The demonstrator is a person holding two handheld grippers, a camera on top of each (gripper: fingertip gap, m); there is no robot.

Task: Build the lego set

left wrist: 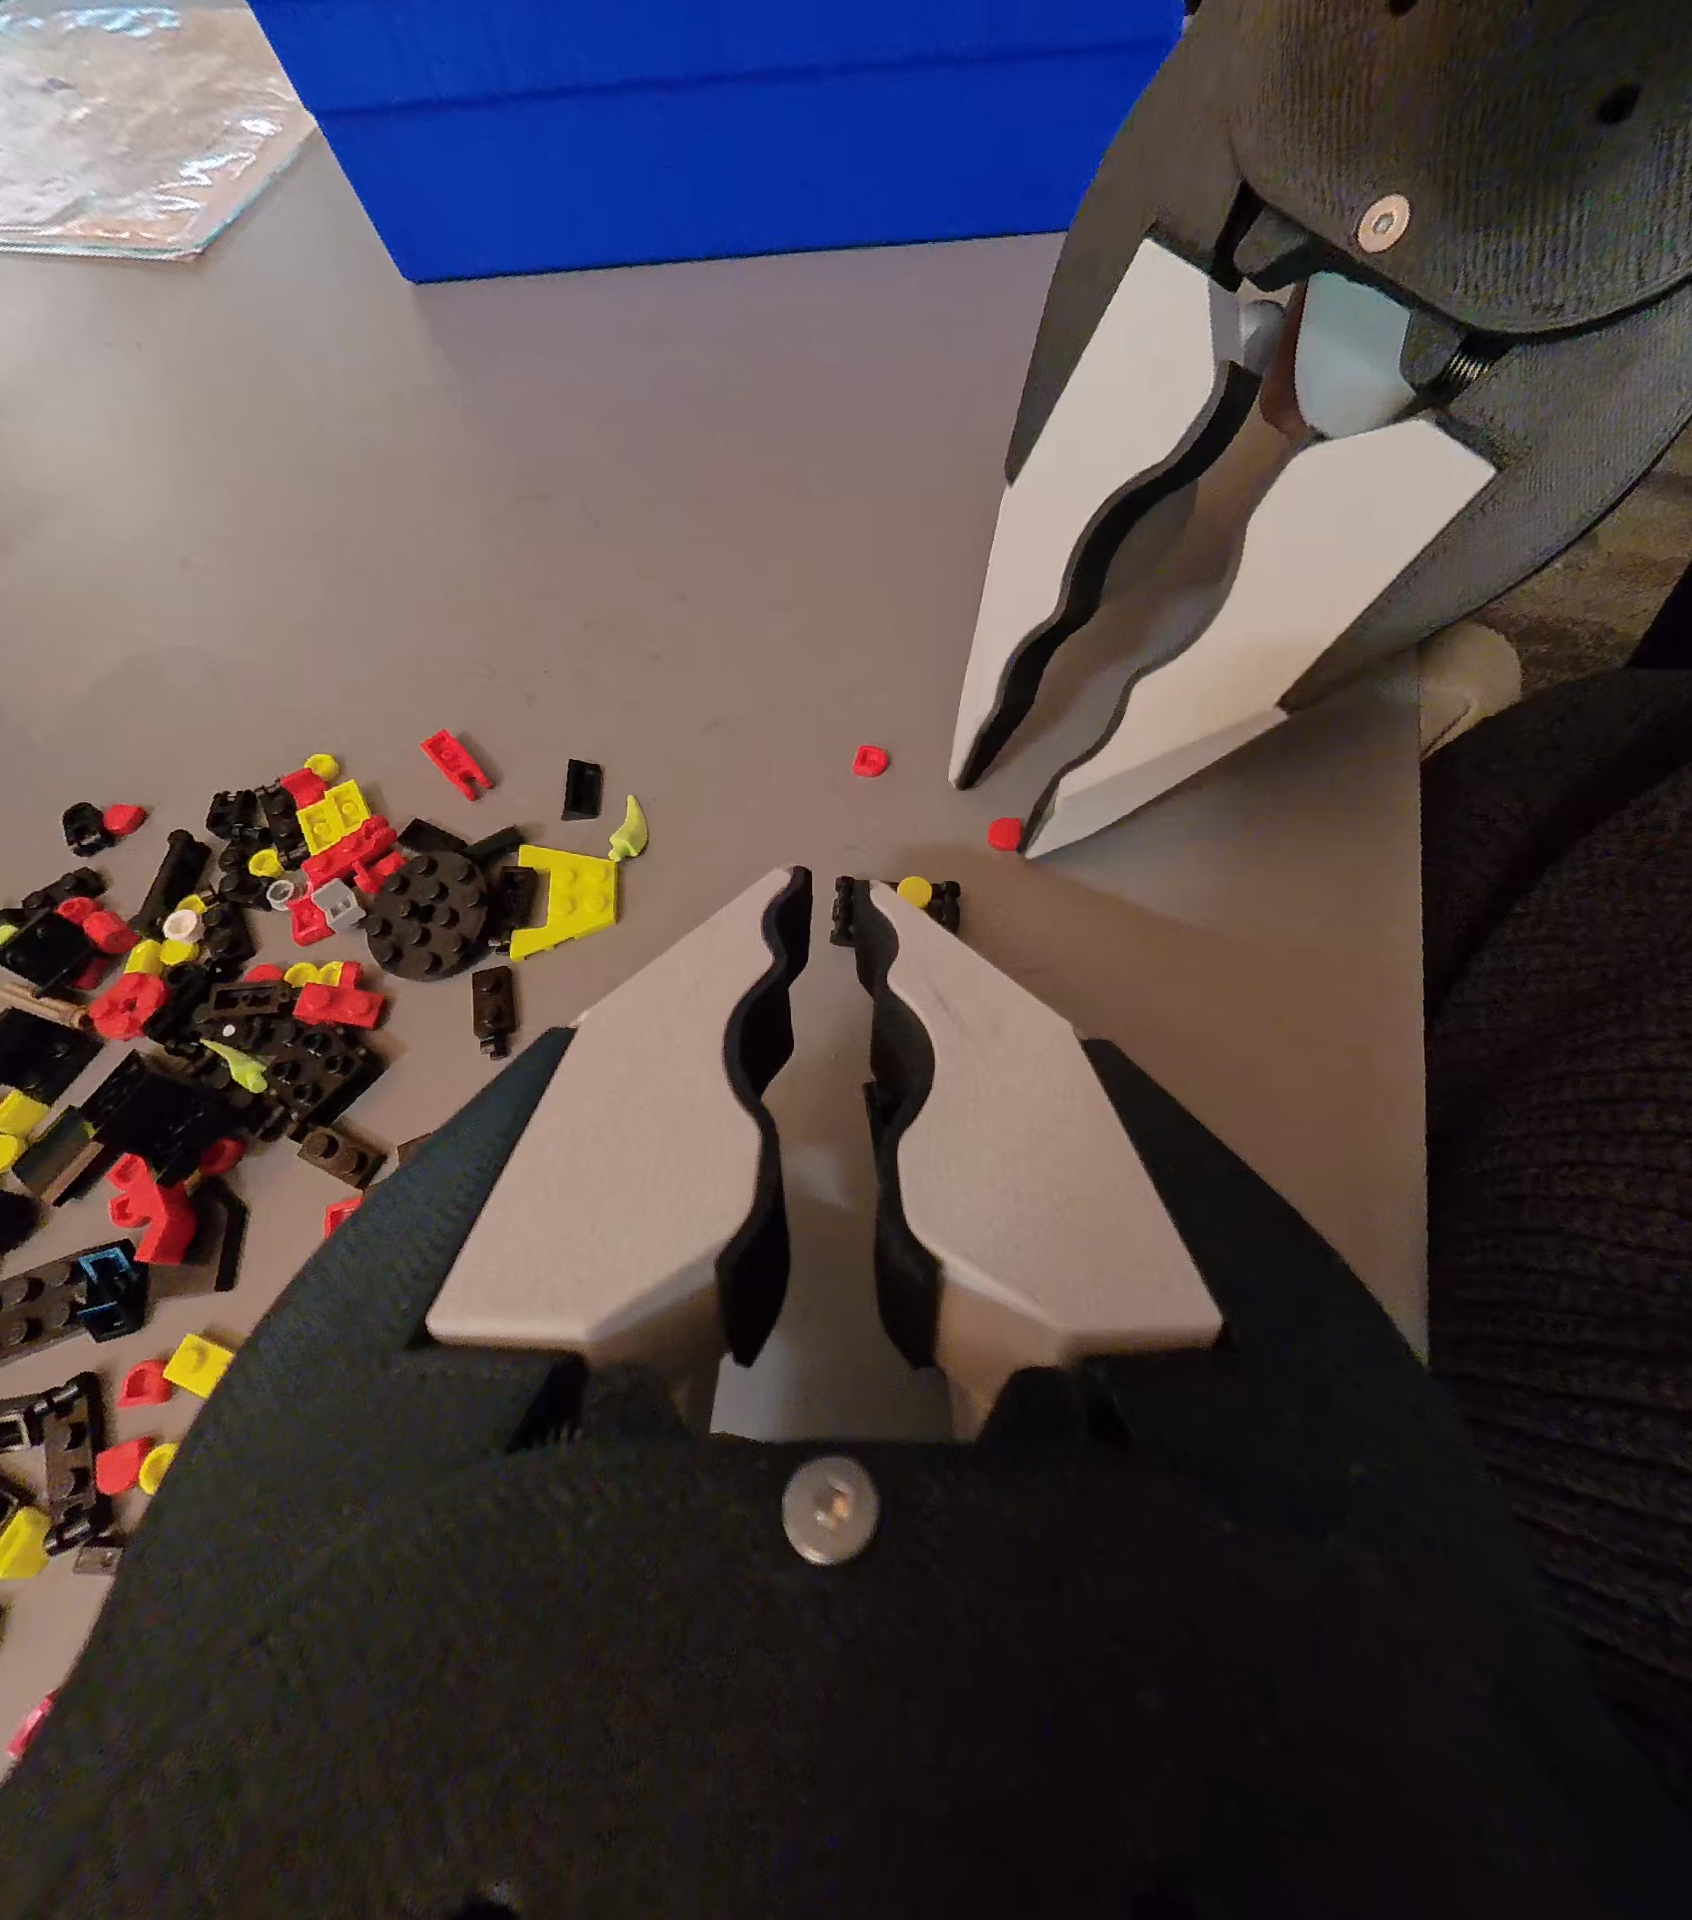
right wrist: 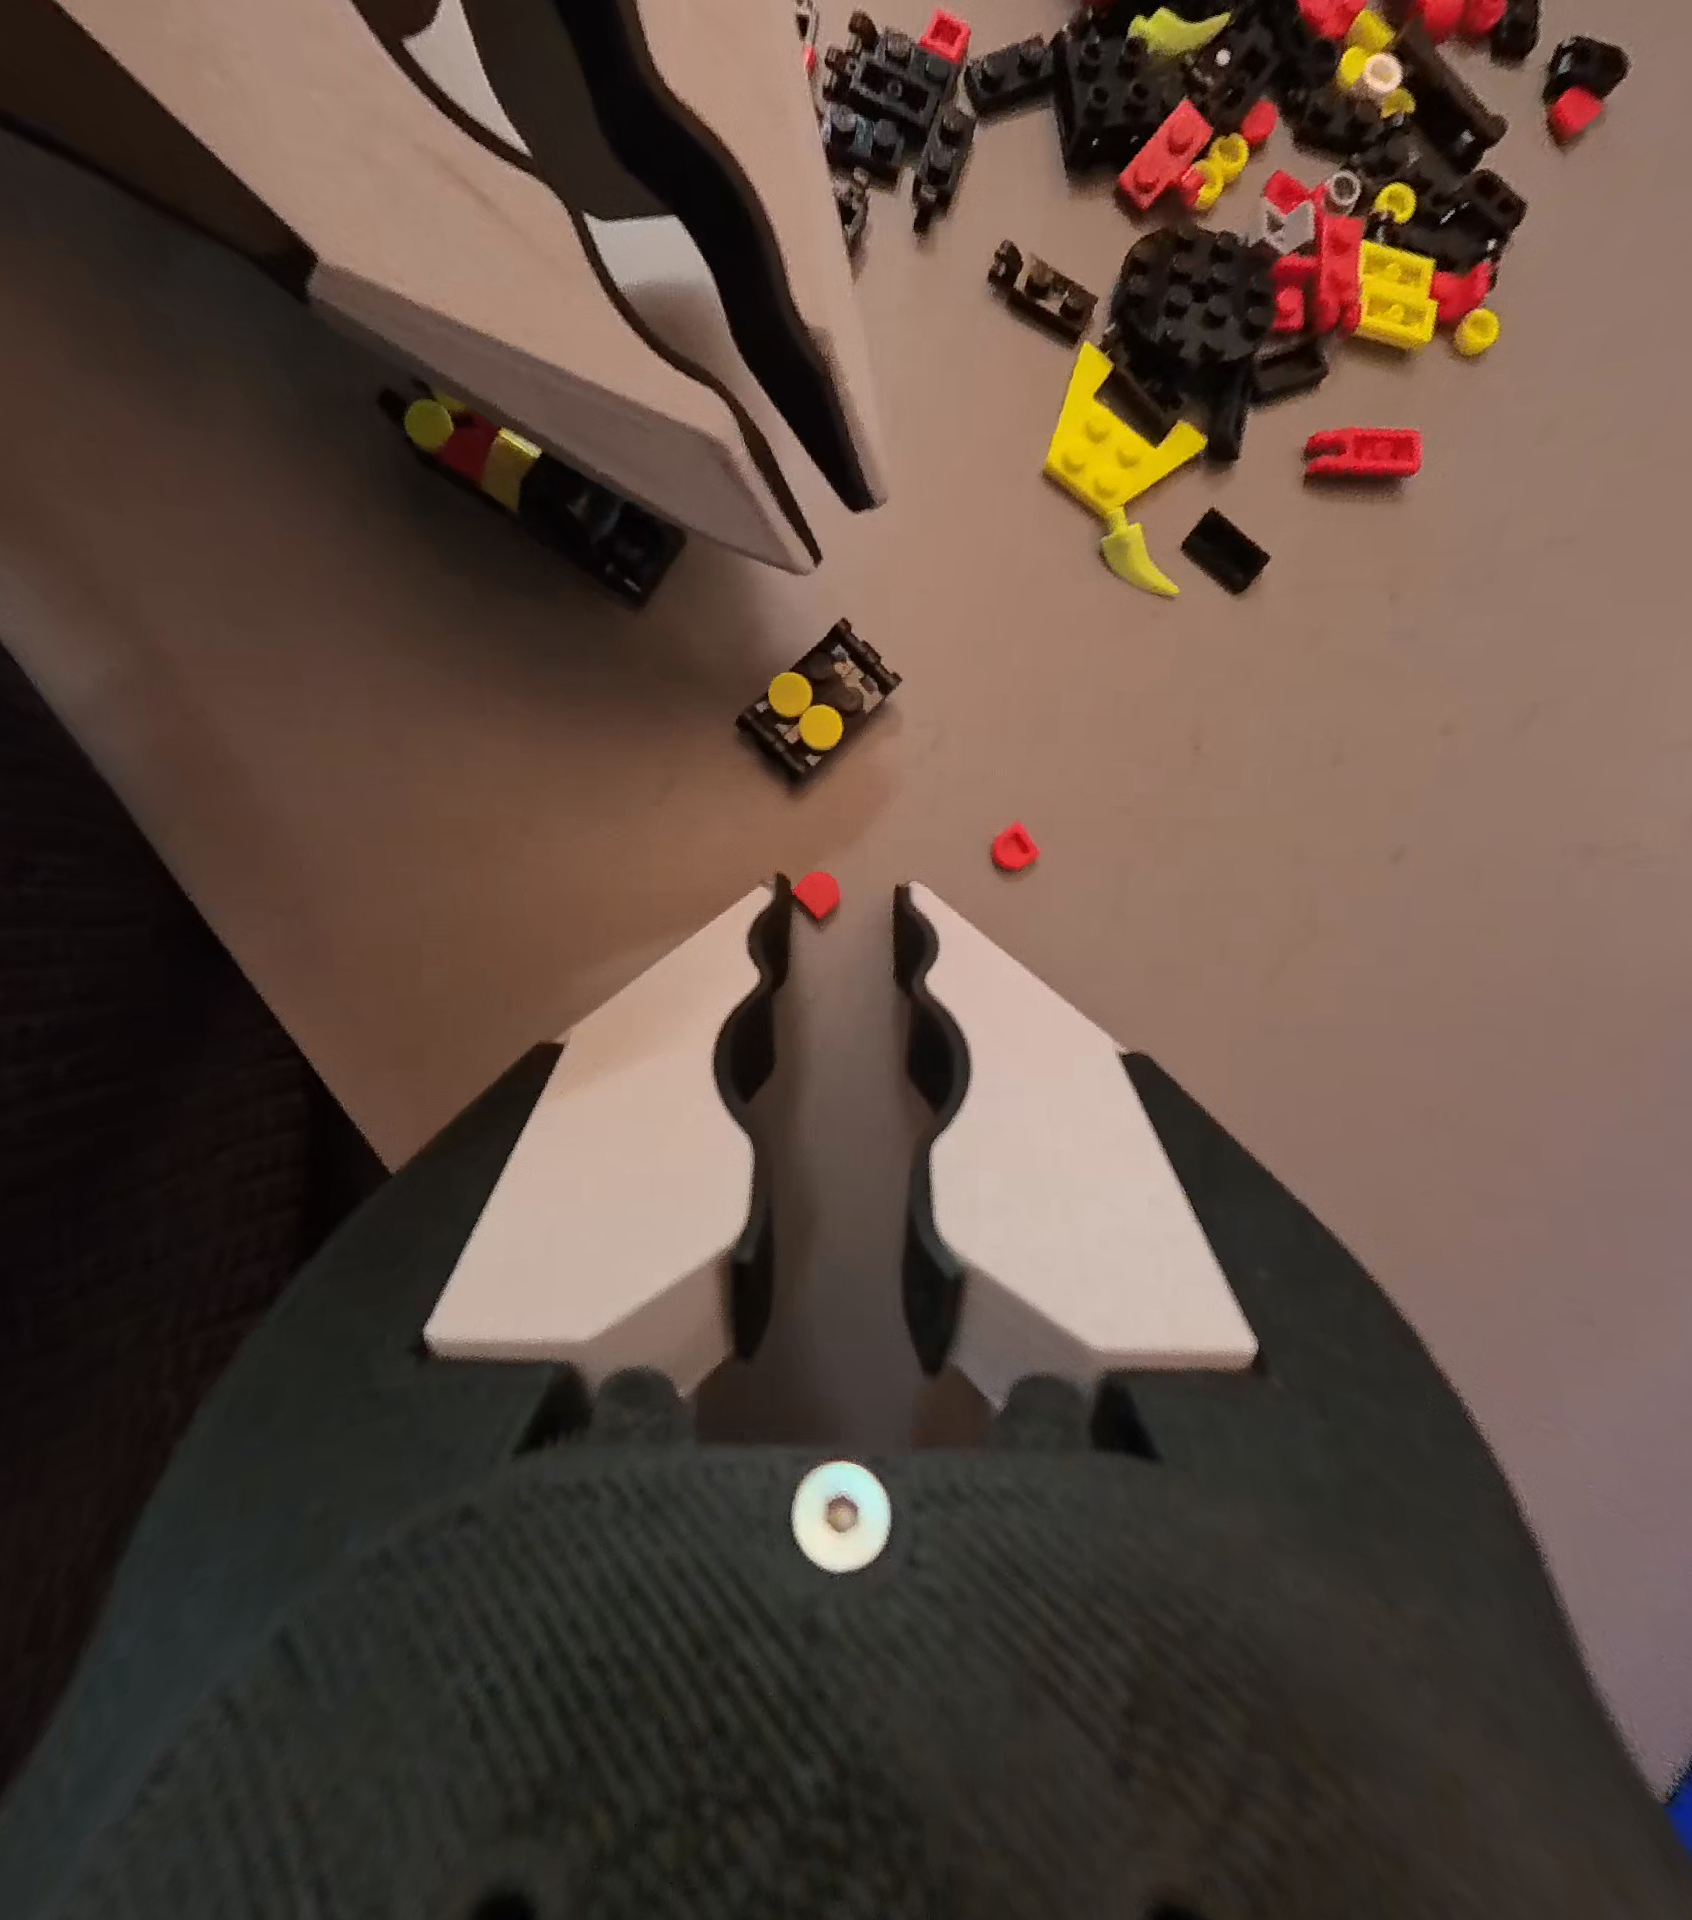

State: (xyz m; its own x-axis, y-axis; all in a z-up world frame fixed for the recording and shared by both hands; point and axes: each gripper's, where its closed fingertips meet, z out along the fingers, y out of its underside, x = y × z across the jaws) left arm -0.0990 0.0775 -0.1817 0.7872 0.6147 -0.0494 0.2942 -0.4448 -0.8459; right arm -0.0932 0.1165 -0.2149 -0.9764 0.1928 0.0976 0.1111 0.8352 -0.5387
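A small black plate (right wrist: 818, 698) bearing two yellow round tiles lies flat at centre frame. Two red tiles (right wrist: 816, 894) lie below it; a loose brick pile (right wrist: 1289, 208) fills the upper right.

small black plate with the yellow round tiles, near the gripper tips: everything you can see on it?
The small black plate is a short rectangular piece of glossy plastic, lying flat on the grey table, turned diagonally in the right wrist view. Two yellow round tiles sit side by side on top; bare studs show beside them and clip-like nubs line its edges. It lies apart from the loose pile, between both grippers. Nothing grips or touches it.
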